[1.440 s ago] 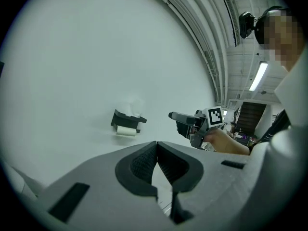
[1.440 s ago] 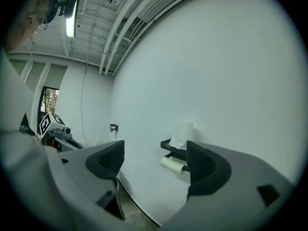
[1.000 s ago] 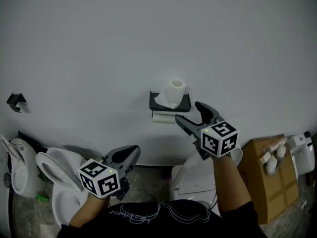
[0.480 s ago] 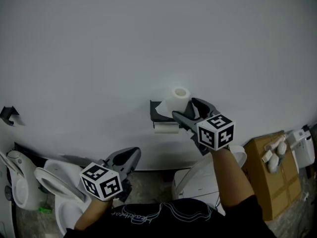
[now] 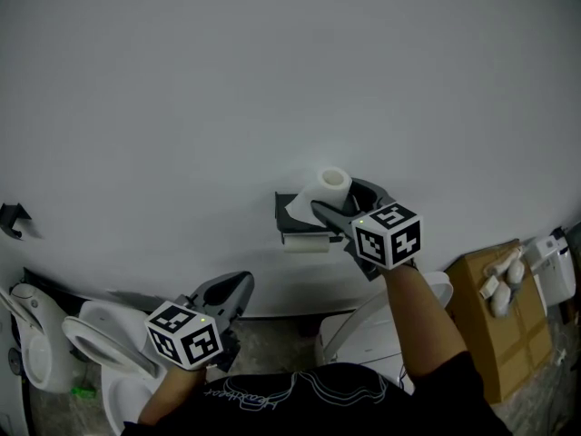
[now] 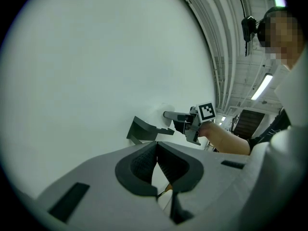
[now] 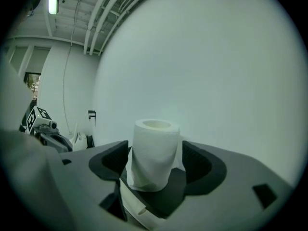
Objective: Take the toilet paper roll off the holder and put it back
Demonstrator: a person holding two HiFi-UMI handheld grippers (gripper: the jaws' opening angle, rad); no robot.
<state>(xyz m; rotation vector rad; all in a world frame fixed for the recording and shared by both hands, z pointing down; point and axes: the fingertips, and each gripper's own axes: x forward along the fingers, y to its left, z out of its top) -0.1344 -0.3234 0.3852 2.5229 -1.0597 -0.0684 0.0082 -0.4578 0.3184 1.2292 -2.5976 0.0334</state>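
A white toilet paper roll stands upright on the flat top of a black wall holder. My right gripper reaches to the wall with one jaw on each side of the roll. In the right gripper view the roll fills the space between the dark pads. The jaws are closing, with thin gaps still showing on both sides. A second roll hangs under the holder's shelf. My left gripper hangs low at the left, shut and empty, pads together.
White toilets stand below, one at the left and one under my right arm. A cardboard box with small white items on it sits at the right. A black hook is on the wall at far left.
My right gripper has moved forward to the wall and come round the upright roll, its jaws narrowing. The left gripper has stayed low and shut.
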